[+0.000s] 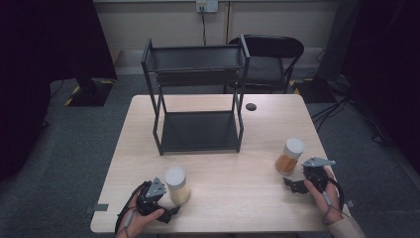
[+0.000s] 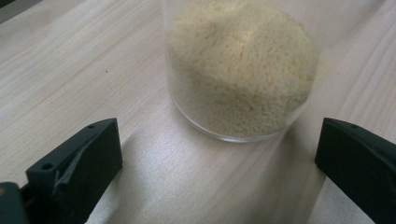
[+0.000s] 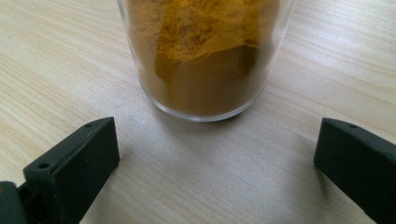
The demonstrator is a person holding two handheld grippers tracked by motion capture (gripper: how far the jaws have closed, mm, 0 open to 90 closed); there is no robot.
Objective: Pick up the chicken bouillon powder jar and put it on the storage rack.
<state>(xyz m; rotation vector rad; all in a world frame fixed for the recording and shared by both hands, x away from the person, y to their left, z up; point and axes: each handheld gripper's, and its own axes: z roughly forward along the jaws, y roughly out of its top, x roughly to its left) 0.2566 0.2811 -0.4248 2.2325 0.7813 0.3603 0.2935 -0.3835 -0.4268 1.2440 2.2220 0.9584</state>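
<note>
Left gripper (image 1: 167, 207), jaws wide, faces the upright jar of pale grains (image 2: 240, 70) standing just ahead on the bench (image 1: 233, 183); right gripper (image 1: 296, 182), jaws wide, likewise faces the orange-powder jar (image 3: 205, 56). Beyond: two-tier rack (image 1: 198, 94).

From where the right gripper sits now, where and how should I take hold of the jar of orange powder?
Grip the orange powder jar around its lower glass wall, coming straight ahead along the table. It stands upright, round and straight-sided, centred ahead of the open right gripper, whose jaws look wide enough to pass either side. Stay below the white lid.
</note>
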